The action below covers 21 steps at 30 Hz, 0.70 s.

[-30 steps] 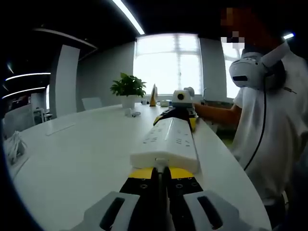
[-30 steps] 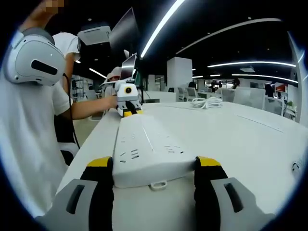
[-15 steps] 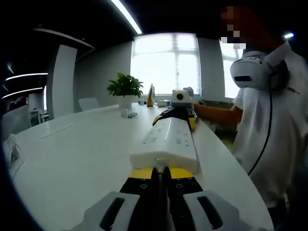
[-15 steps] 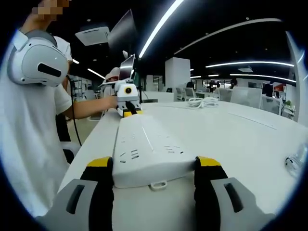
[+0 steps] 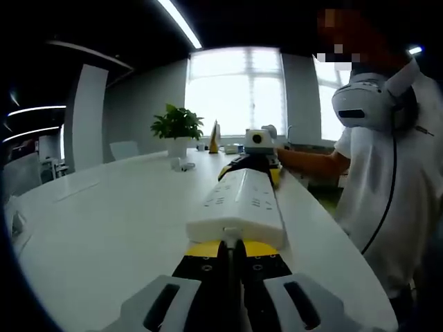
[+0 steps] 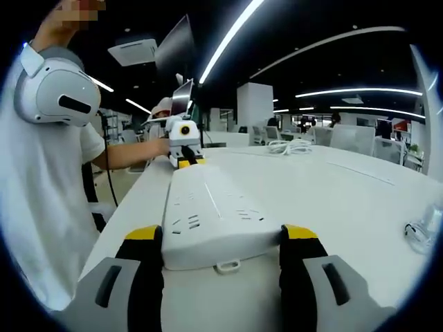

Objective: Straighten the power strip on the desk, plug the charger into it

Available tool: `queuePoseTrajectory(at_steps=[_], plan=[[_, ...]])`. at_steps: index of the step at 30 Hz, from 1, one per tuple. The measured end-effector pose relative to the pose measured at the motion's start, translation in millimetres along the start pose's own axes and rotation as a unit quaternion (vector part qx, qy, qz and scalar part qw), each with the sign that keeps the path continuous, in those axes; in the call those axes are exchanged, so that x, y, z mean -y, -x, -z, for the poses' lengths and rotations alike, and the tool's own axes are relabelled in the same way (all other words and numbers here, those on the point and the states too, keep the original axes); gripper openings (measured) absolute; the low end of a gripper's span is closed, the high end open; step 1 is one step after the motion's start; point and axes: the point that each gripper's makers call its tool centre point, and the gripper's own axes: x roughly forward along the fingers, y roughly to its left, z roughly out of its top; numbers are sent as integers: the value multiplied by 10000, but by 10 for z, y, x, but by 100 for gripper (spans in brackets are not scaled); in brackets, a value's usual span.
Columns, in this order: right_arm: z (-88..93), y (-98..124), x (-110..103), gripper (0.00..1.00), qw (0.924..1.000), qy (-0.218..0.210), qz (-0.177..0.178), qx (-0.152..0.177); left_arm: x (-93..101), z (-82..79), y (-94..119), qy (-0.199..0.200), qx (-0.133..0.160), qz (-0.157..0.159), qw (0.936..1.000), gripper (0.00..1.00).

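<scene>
A long white power strip (image 5: 243,200) lies on the white desk (image 5: 118,235), running away from me between my two grippers. My left gripper (image 5: 230,247) has its yellow-tipped jaws pressed together right at the strip's near end, tucked under its end face. In the right gripper view the same strip (image 6: 211,214) has its other end between my right gripper's (image 6: 221,238) jaws, which clamp its two long sides. The left gripper (image 6: 183,144) sits at the far end there, and the right gripper (image 5: 257,155) at the far end in the left gripper view.
A person in a white shirt (image 5: 387,187) stands at the desk's edge beside the strip. A potted plant (image 5: 178,128) and small items stand at the far end. A coiled white cable (image 6: 291,146) lies further along the desk, and a pale bundle (image 6: 422,232) lies near the right edge.
Both views have swung slightly: the plant drifts left and the pale bundle at the right edge comes further into view. The strip stays fixed between both grippers.
</scene>
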Motion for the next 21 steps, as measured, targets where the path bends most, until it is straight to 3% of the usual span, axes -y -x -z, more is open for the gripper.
queuePoseTrajectory(at_steps=[21], plan=[[37, 110, 146, 67, 10000, -9, 27, 0, -65, -44, -142, -33, -71, 151, 9999, 11]])
